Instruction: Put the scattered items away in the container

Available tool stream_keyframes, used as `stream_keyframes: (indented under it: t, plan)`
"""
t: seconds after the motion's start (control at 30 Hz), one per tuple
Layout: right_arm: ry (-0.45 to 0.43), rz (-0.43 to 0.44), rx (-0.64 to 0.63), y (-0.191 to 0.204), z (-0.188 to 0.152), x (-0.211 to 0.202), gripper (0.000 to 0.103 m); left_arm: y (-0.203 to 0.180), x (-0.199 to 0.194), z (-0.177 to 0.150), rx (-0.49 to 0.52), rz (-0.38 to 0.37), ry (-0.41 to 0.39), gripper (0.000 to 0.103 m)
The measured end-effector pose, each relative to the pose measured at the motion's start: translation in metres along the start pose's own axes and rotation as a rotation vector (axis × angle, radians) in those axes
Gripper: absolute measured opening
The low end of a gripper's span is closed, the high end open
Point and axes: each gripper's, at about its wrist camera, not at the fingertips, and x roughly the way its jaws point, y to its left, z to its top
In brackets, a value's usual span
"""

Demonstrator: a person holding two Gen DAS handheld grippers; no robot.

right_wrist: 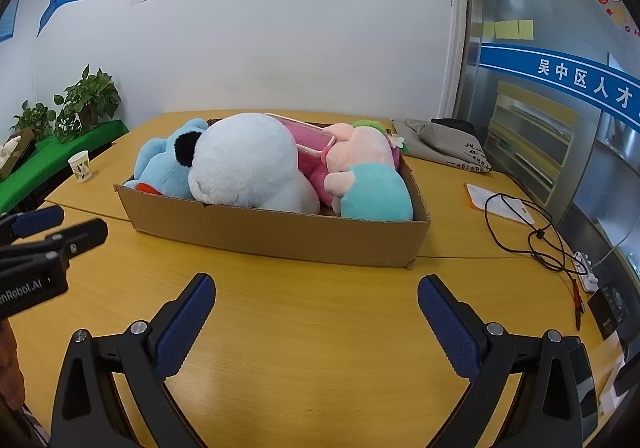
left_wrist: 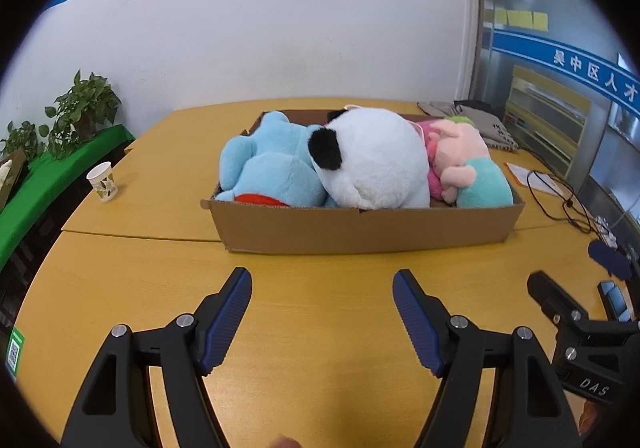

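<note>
Yellow wood desk (left_wrist: 320, 308) against a white wall; paper cup (left_wrist: 103, 181) left of the cardboard box (left_wrist: 360, 228). Your left gripper (left_wrist: 322, 284) and right gripper (right_wrist: 316, 288) hover short of the box, fingers spread wide, holding nothing. Inside: fuzzy blue plush (left_wrist: 272, 163), round panda (left_wrist: 376, 159), pink pig (left_wrist: 464, 155).

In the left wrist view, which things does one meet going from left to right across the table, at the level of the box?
paper cup → blue plush → white panda plush → pink pig plush → black cable
</note>
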Motion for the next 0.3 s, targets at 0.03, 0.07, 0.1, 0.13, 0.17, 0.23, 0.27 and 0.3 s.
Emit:
stream_keyframes:
  t: [0.03,0.07,0.1,0.13,0.17,0.23,0.27,0.3]
  plan:
    - [-0.003,-0.001,0.0,0.0002,0.0003,-0.0009,0.103,-0.0016,0.0001,-0.0013,0.009,-0.01,0.005,0.073]
    - [-0.004,-0.001,0.0,0.0002,0.0006,-0.0012,0.103,-0.0028,-0.0003,-0.0028,0.012,-0.021,0.009,0.073]
    - [-0.003,-0.003,-0.002,0.0004,0.0008,-0.0013,0.103,-0.0032,-0.0008,-0.0041,0.009,-0.031,0.013,0.073]
    - [-0.003,-0.007,-0.006,0.0007,0.0007,-0.0016,0.103,-0.0031,-0.0013,-0.0052,0.002,-0.035,0.018,0.073]
    - [-0.001,-0.007,-0.009,0.0008,0.0004,-0.0018,0.103,-0.0026,-0.0016,-0.0062,-0.003,-0.036,0.024,0.073]
    - [0.003,-0.011,-0.007,-0.0002,-0.0006,-0.002,0.103,-0.001,-0.0029,-0.0066,-0.01,-0.019,0.024,0.073]
    - [0.005,-0.01,-0.005,-0.0005,-0.0009,-0.0019,0.103,-0.0001,-0.0037,-0.0064,-0.011,-0.012,0.02,0.073]
    - [0.007,-0.008,-0.004,-0.001,-0.0011,-0.0018,0.103,0.0007,-0.0044,-0.0062,-0.012,-0.015,0.015,0.073]
